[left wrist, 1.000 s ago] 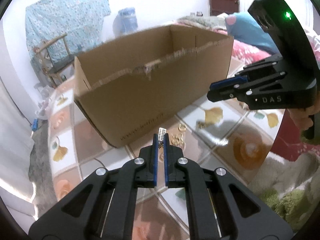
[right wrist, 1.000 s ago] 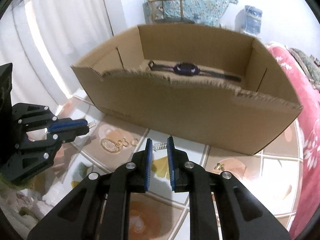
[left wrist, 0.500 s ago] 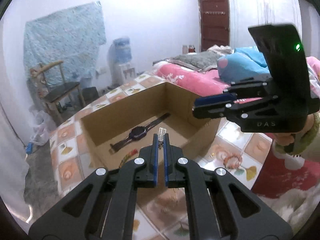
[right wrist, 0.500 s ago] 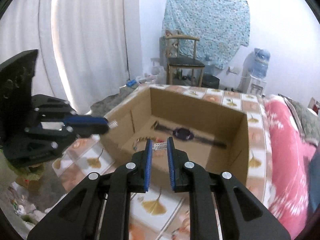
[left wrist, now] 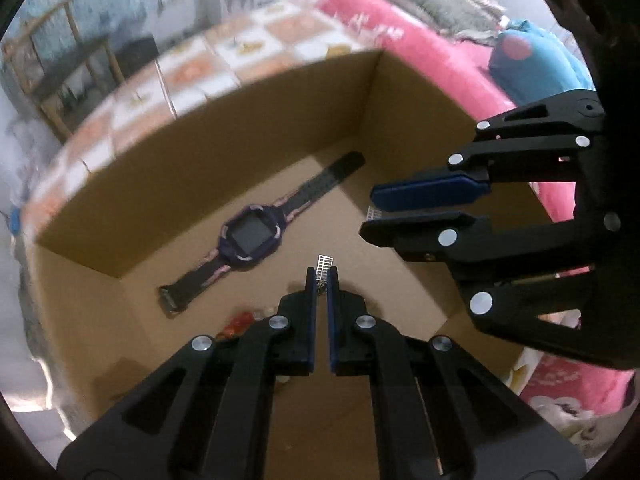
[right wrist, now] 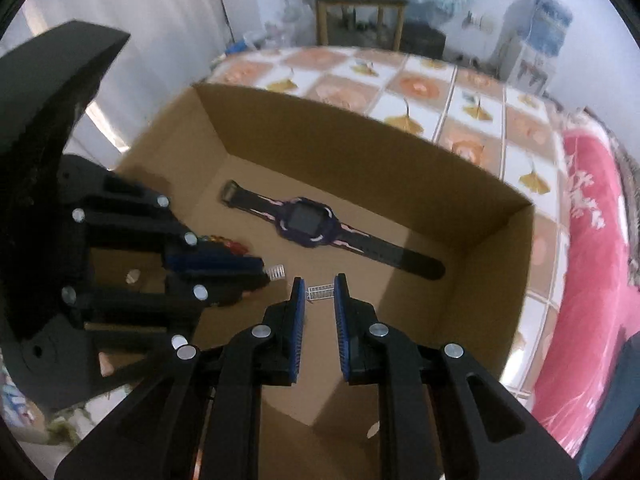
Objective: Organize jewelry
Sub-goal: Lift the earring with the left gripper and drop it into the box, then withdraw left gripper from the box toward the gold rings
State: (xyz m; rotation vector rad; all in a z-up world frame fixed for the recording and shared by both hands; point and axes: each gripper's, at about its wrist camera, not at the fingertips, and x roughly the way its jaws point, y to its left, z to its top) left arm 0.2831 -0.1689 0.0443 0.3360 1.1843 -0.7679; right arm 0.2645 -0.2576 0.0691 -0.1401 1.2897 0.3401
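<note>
Both grippers reach down into an open cardboard box (left wrist: 280,128), their fingers angled toward its floor. The left gripper (left wrist: 321,280) points forward and downward, its jaws clenched on a small silver ladder-shaped earring (left wrist: 323,268), which stands up just past the fingertips. The right gripper (right wrist: 320,292) enters beside it, likewise tilted down into the box, with its jaws drawn in on a matching silver earring (right wrist: 320,292) that spans crosswise between the blue pads (right wrist: 298,320), each end touching a pad. In the left wrist view the right gripper (left wrist: 370,210) crosses from the right side, its fingers lying nearly level, one above the other, the earring's end (left wrist: 374,213) just showing at their tips. In the right wrist view the left gripper (right wrist: 268,270) comes in from the left side, its earring (right wrist: 277,271) jutting from its tips close to the right gripper's left finger. Ahead of both sets of jaws a purple watch (right wrist: 310,222) with a dark strap lies flat on the box floor, well apart from the fingertips. A small red and orange item (left wrist: 236,322) lies on the floor to the left of the left gripper's fingers, too blurred to identify. The box stands on a patterned tile floor (right wrist: 472,108), beside a pink bedspread (right wrist: 588,200)
</note>
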